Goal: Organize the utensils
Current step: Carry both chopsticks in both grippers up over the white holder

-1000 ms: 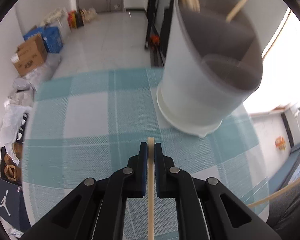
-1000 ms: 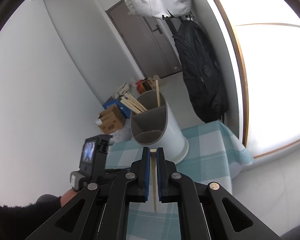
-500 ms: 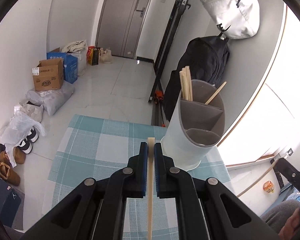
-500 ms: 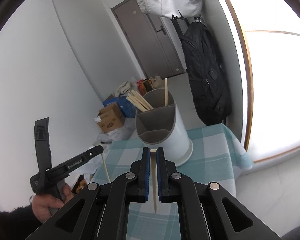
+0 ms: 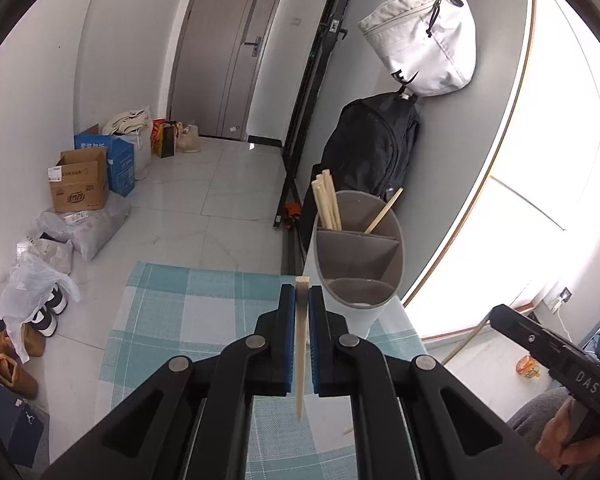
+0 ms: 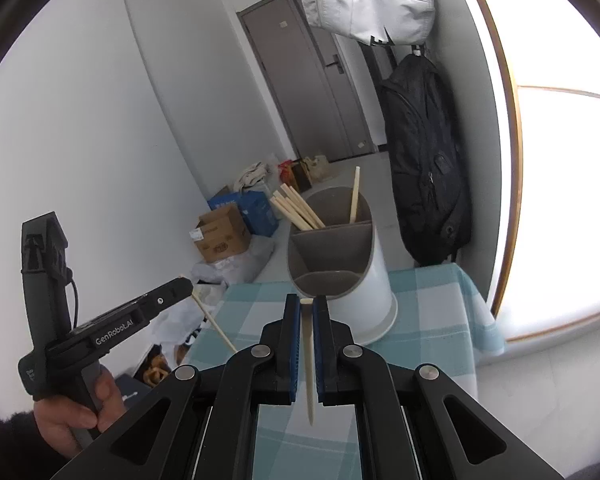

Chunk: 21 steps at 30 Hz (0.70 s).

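I have one chopstick in each hand. My left gripper [image 5: 302, 308] is clamped on a pale chopstick [image 5: 300, 344] that hangs point-down between the blue pads, and my right gripper [image 6: 306, 320] pinches a second chopstick [image 6: 308, 360] the same way. Both are lifted above the checked tablecloth [image 5: 188, 312], short of the white utensil holder [image 6: 360, 292] that stands at the cloth's far edge. Its rear compartment already has a bundle of chopsticks [image 5: 327, 204] leaning left and a single one [image 6: 355, 196] apart from them; the two nearer compartments look empty. So I judge the sorting well along: these two remain to drop in, plus perhaps a small pale end [image 5: 349, 431] on the cloth, too little visible to identify.
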Available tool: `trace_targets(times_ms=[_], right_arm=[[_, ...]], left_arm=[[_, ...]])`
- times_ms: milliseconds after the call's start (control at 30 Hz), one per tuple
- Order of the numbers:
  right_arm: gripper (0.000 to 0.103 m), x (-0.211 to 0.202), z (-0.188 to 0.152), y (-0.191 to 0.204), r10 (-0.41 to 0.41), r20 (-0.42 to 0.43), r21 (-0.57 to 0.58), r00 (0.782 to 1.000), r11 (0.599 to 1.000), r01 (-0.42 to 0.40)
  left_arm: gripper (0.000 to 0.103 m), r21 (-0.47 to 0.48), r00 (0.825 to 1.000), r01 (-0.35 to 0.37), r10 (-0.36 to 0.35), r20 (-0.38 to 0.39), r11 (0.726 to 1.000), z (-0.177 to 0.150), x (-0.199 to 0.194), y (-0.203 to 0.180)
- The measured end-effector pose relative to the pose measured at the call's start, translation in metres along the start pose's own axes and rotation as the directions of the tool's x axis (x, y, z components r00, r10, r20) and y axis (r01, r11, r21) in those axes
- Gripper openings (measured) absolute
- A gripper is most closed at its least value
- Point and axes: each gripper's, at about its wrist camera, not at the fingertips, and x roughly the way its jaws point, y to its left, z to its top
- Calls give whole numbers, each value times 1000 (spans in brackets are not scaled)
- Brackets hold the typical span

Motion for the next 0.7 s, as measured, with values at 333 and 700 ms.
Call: trace_targets(times_ms=[333, 700], right_arm=[[5, -2, 26, 3, 4, 21, 1, 1000, 1000, -4], [5, -17, 103, 5, 21, 94, -16, 995, 1000, -19]], left_arm=[[2, 42, 999, 24, -26, 44, 999, 27, -14, -17], [2, 37, 992, 110, -112, 60, 993, 95, -31, -41]])
